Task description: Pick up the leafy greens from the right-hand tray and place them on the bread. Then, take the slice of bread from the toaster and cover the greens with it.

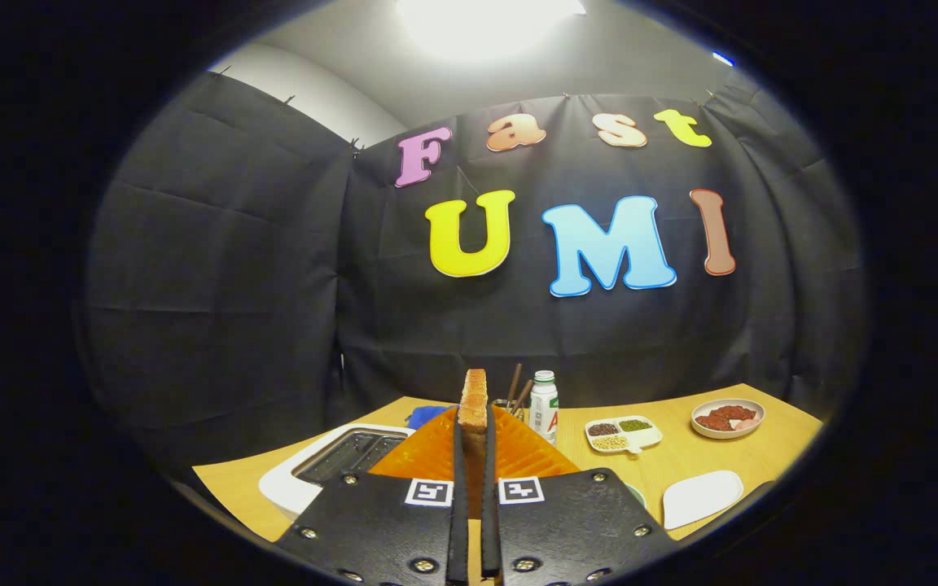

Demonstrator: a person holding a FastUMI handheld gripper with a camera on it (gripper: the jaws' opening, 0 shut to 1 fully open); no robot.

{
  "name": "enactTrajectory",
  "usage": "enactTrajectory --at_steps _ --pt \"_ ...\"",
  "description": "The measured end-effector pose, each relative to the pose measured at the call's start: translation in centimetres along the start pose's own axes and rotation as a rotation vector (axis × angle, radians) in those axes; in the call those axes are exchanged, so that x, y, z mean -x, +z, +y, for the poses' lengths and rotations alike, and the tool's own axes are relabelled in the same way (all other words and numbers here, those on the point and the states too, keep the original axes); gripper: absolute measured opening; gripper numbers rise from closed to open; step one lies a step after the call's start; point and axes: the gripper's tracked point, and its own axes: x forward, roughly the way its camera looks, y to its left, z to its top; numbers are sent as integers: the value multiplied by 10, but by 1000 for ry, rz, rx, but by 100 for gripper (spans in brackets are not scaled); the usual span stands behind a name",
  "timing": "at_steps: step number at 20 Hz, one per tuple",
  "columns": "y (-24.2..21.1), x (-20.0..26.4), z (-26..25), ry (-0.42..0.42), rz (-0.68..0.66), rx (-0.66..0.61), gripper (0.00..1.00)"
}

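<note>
The slice of toasted bread stood on edge between the two fingers of the gripper, its crust rising just past their tips. Both fingers pressed on its flat faces, so the gripper was closed on the slice and carried it clear of the wooden table.

The hold looked narrow: only the lower part of the slice sat between the fingers, and toast is stiff and crumbly. In my judgement a harder squeeze could have cracked it, while a loose one could have let it pivot or slide out when the gripper tipped to lay it flat. The slice also hid whatever lay straight ahead, which would have made it easy to set it down off-centre.

The white toaster, its slots dark, lay near and left of the fingers. An orange ridged thing, perhaps a plate or mat, lay just behind the fingers; I could not tell what rested on it, and the greens and the lower bread were hidden. A white lid-like piece lay near right. Farther off stood a white bottle with a green cap, a cup of chopsticks, a divided dish of beans and, far right, a bowl of reddish food.
</note>
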Motion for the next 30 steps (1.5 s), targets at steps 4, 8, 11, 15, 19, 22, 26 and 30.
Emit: enactTrajectory --at_steps 4,8,11,15,19,22,26,30 --pt "-22 -2 -27 -29 49 -6 6" --pt "-39 -3 -44 -25 80 -38 6" --pt "-45 -5 -62 -42 102 -51 6" --pt "-56 -12 -74 -52 127 -83 6" --pt "-74 -23 -67 -24 160 -117 6" --pt "-90 -29 -62 -29 171 -113 6" --pt "-108 -34 -55 -8 196 -133 6" --pt "-122 -37 -73 -42 228 -154 6"
